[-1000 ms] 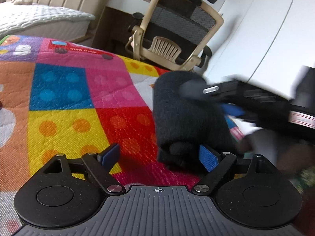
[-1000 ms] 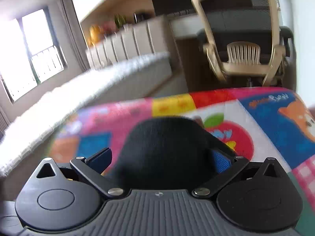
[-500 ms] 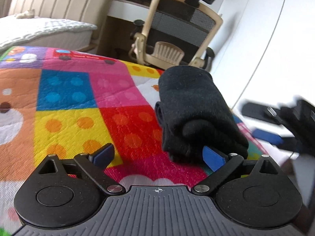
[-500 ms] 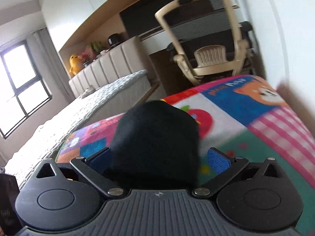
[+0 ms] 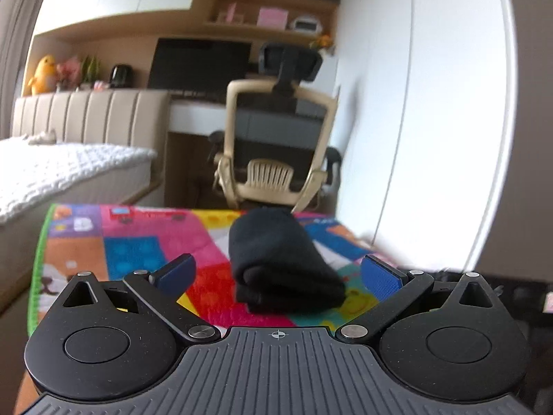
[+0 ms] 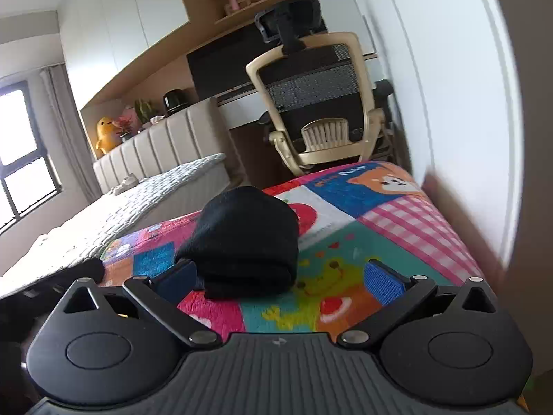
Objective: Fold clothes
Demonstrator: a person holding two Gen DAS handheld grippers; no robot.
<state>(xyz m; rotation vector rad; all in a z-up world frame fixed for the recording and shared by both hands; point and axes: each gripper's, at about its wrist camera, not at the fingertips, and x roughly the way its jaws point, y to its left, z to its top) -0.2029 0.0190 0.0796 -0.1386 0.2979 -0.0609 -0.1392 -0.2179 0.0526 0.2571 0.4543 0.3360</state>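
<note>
Left gripper (image 5: 276, 271): jaws have just been opening and are standing wide, nothing between the pads; the folded black garment (image 5: 283, 263) is lying beyond them, untouched. Right gripper (image 6: 280, 278): jaws spread wide too, empty, its left pad just beside the bundle's near edge, contact unclear.

Garment is sitting as a compact fold on the colourful play mat (image 5: 145, 242).

Judgement: fold looks finished; the step in hand is letting go. Best done by drawing both grippers straight away, pads clear of the cloth, so no layer is dragged open.

Right view is showing a window (image 6: 20, 159) and a dark shape at the mat's left edge (image 6: 83, 271), possibly the other gripper. Left view is showing a dark screen above the desk (image 5: 200, 64), behind the office chair (image 5: 276, 145).
</note>
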